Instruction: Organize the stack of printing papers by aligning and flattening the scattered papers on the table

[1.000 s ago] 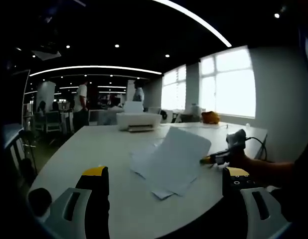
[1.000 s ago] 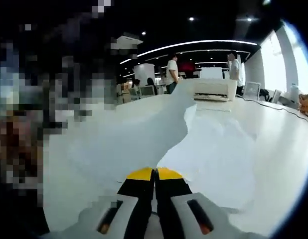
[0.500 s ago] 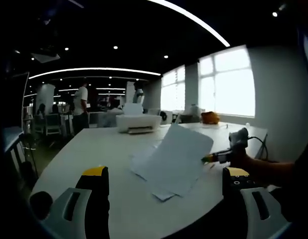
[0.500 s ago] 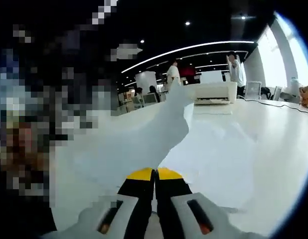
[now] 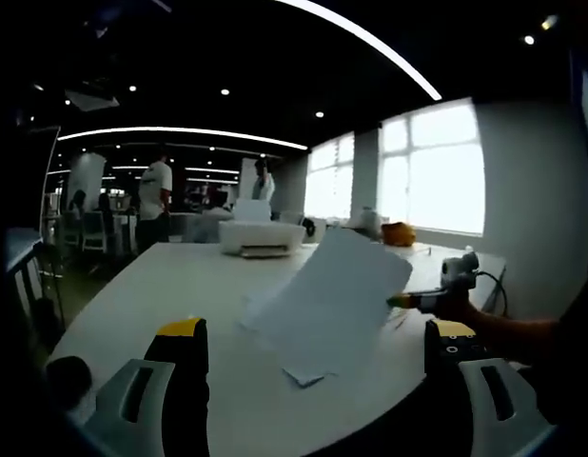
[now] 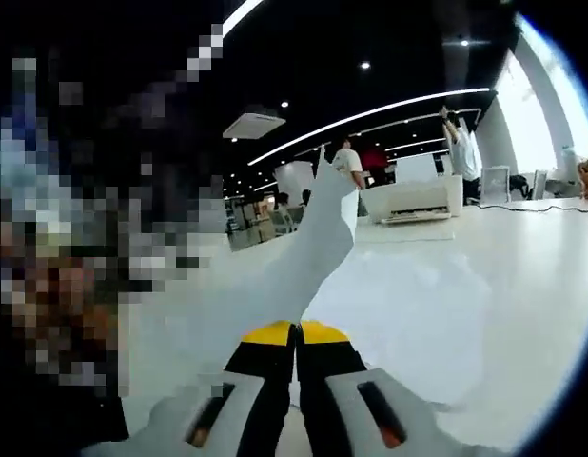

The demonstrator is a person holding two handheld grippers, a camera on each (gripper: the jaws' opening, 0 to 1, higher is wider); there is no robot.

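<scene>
A white sheet of paper [image 5: 330, 300] is lifted off the white table [image 5: 161, 286], tilted, above more sheets lying flat [image 5: 308, 367]. The right gripper [image 5: 401, 302] pinches its right edge, coming in from the right with a person's hand behind it. My left gripper [image 5: 313, 333] stands open near the table's front edge, short of the papers. In the right gripper view, the right gripper [image 6: 296, 331] is shut on the lifted sheet [image 6: 284, 276], which rises away to the upper middle; other sheets [image 6: 418, 314] lie flat on the table to its right.
A white printer [image 5: 261, 238] [image 6: 415, 200] stands at the far end of the table. A yellow object [image 5: 401, 233] and a cable [image 5: 494, 281] lie near the window side. People stand beyond the table [image 5: 153, 195]. Chairs stand at the left [image 5: 28, 286].
The right gripper has raised the held sheet higher and tilted it steeper. The left gripper stays open in about the same place.
</scene>
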